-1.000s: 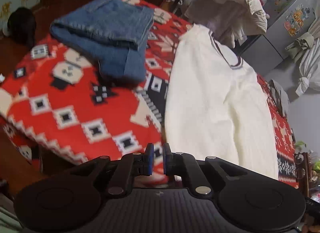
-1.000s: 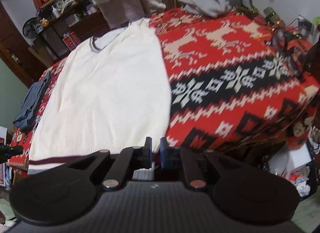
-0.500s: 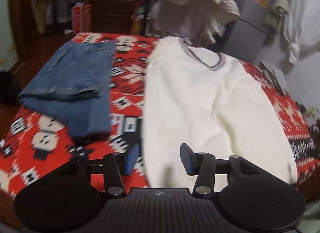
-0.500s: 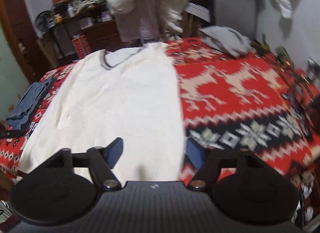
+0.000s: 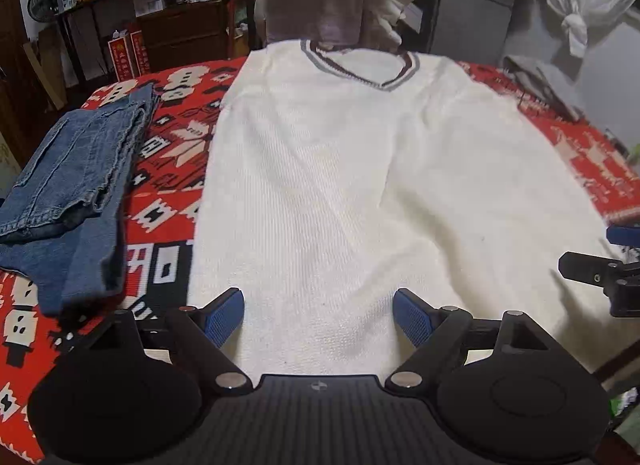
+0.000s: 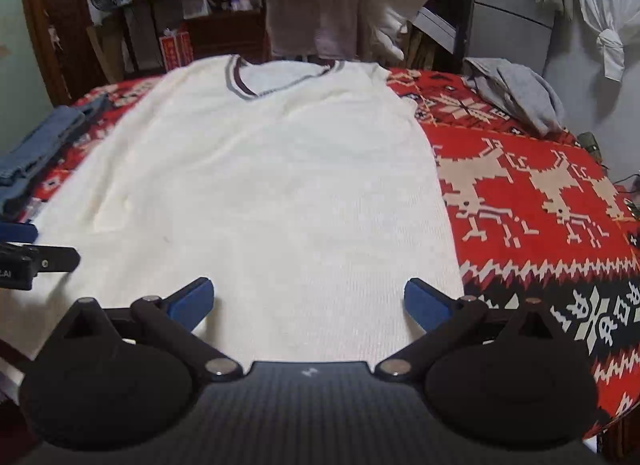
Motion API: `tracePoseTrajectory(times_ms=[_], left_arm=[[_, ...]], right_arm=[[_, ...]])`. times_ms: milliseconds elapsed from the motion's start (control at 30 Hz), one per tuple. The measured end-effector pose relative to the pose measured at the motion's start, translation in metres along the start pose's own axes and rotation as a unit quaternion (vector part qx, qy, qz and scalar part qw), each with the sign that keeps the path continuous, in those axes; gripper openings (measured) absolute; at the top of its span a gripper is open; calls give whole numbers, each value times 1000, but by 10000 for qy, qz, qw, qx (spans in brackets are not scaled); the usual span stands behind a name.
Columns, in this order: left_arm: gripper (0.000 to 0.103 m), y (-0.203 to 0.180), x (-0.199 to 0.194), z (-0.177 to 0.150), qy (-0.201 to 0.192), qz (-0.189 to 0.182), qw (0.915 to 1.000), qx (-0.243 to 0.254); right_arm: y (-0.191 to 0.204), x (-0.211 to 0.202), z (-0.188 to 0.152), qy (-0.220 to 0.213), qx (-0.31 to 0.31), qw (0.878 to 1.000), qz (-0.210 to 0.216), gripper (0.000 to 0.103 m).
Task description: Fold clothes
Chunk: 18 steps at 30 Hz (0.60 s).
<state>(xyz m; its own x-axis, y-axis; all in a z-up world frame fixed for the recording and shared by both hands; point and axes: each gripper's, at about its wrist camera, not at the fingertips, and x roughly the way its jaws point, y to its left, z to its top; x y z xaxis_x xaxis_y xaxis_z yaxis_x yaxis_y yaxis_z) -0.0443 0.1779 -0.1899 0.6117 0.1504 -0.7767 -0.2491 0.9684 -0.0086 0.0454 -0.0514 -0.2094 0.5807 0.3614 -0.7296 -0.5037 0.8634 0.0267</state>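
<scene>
Left wrist view shows the left gripper (image 5: 318,315) with jaws spread wide and holding nothing, poised over the near hem of a cream knitted V-neck sweater (image 5: 360,185) with a grey and maroon striped collar. It lies flat, collar away, on a red, black and cream patterned blanket (image 5: 172,145). Folded blue denim jeans (image 5: 72,193) lie beside it to the left. The right gripper (image 6: 308,303), jaws equally wide and empty, sits over the hem near the sweater's right edge. A crumpled grey garment (image 6: 516,93) rests far right.
</scene>
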Motion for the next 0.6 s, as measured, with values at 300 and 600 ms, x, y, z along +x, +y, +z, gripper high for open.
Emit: tracePoseTrajectory(times_ms=[300,600], left_arm=[[103,-4,5,-5,-120,24,9999,-8],[103,-6,4,-12,-353,62,9993,-37]], right_arm=[[5,6,-8,-82,-26,9997,-224,103],[6,5,-12,-189,12,9995,-269,103]])
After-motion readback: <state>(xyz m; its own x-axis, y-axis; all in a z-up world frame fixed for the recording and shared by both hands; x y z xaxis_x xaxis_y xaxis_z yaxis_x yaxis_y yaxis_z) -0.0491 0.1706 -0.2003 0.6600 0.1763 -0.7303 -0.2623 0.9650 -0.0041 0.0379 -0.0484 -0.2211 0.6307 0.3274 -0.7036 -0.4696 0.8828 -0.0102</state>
